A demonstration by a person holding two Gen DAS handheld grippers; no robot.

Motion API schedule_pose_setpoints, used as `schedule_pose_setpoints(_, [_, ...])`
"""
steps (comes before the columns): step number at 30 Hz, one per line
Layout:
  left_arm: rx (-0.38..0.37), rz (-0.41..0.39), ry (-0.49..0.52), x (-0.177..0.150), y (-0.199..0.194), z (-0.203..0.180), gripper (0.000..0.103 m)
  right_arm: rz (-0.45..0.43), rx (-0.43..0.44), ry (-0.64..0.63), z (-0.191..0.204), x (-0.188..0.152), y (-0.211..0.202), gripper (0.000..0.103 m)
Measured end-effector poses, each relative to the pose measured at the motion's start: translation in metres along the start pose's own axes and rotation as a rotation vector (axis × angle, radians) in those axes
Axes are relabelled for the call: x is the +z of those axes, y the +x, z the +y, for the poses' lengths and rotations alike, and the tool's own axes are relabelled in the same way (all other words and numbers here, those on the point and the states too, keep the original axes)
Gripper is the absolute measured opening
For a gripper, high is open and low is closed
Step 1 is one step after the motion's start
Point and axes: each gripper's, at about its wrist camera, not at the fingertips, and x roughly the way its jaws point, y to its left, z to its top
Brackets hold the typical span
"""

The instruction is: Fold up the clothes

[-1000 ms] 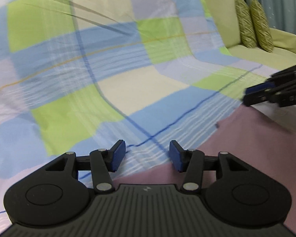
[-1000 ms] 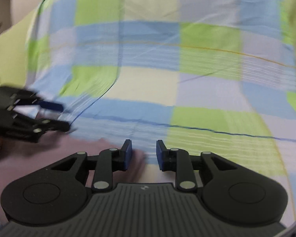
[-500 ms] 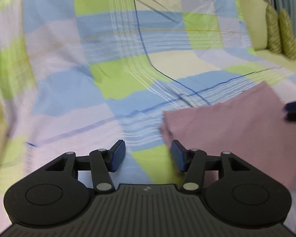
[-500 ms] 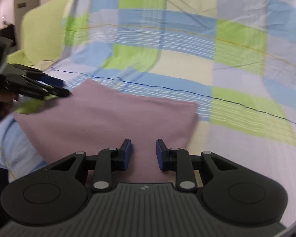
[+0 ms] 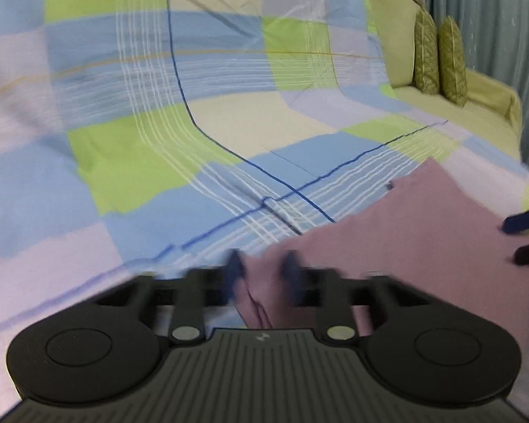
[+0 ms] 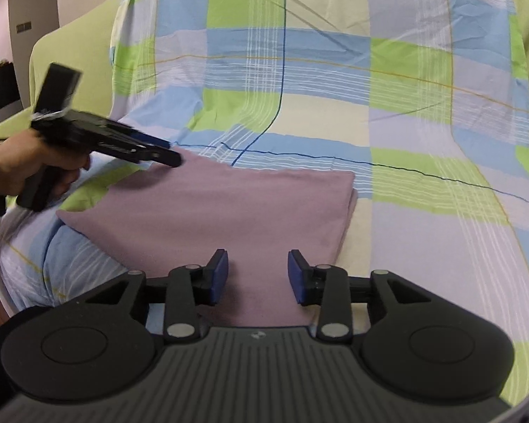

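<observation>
Checked sheet (image 6: 423, 134) over the sofa carries the folded pink garment (image 6: 229, 211), its corner now between the left gripper (image 5: 262, 271), apparently narrowing though blurred; half a second ago beside it. Right gripper (image 6: 257, 276), wide, hovers at six o'clock.

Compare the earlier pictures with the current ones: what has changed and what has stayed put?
The left tool has closed in over the near corner of the folded pink garment, its fingers narrowing around it. The right tool has opened wider. The garment stays folded on the checked sheet.
</observation>
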Motion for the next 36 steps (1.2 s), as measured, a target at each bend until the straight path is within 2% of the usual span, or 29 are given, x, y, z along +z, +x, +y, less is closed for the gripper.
schedule_pose_setpoints(3, [0.026,-0.034,0.013,-0.003,-0.015,-0.009,0.006,0.005,0.001,0.004,0.001,0.000,0.003,0.035])
schedule_pose_setpoints(5, [0.040,-0.052,-0.018,-0.006,-0.032,-0.013,0.006,0.006,0.001,0.002,0.001,0.000,0.005,0.035])
schedule_pose_setpoints(9, [0.077,-0.008,-0.089,-0.010,-0.026,0.000,0.000,0.008,0.003,-0.001,0.003,-0.002,0.007,0.037])
schedule_pose_setpoints(12, [0.075,0.031,-0.123,-0.011,-0.011,0.012,0.000,0.008,0.001,-0.003,0.003,-0.002,0.008,0.039])
schedule_pose_setpoints(15, [0.081,0.017,-0.120,-0.009,-0.014,0.012,0.001,0.007,-0.006,-0.001,0.002,-0.002,0.005,0.043])
schedule_pose_setpoints(19, [0.051,-0.003,-0.182,-0.013,-0.033,0.013,0.004,0.006,-0.012,0.006,-0.001,-0.004,0.002,0.046])
schedule_pose_setpoints(21, [0.017,-0.002,-0.224,-0.016,-0.040,0.013,0.012,0.006,-0.012,0.009,-0.001,-0.004,0.001,0.047])
schedule_pose_setpoints(23, [-0.034,0.013,-0.260,-0.023,-0.043,0.009,0.035,0.005,-0.013,0.014,0.000,-0.004,0.001,0.049])
schedule_pose_setpoints(26, [-0.043,0.050,-0.262,-0.026,-0.035,0.004,0.036,0.003,-0.010,0.020,0.004,-0.005,0.001,0.049])
schedule_pose_setpoints(27, [-0.045,0.057,-0.271,-0.027,-0.033,0.004,0.035,0.002,-0.008,0.020,0.005,-0.004,0.001,0.049])
schedule_pose_setpoints(28, [-0.048,0.053,-0.277,-0.028,-0.033,0.003,0.028,0.002,-0.007,0.019,0.006,-0.004,0.000,0.049])
schedule_pose_setpoints(29, [-0.050,0.047,-0.281,-0.028,-0.034,0.002,0.005,0.001,-0.008,0.019,0.006,-0.005,-0.001,0.049])
schedule_pose_setpoints(36, [-0.026,0.030,-0.312,-0.033,-0.045,-0.004,0.003,-0.003,-0.010,0.028,0.003,-0.007,-0.007,0.052])
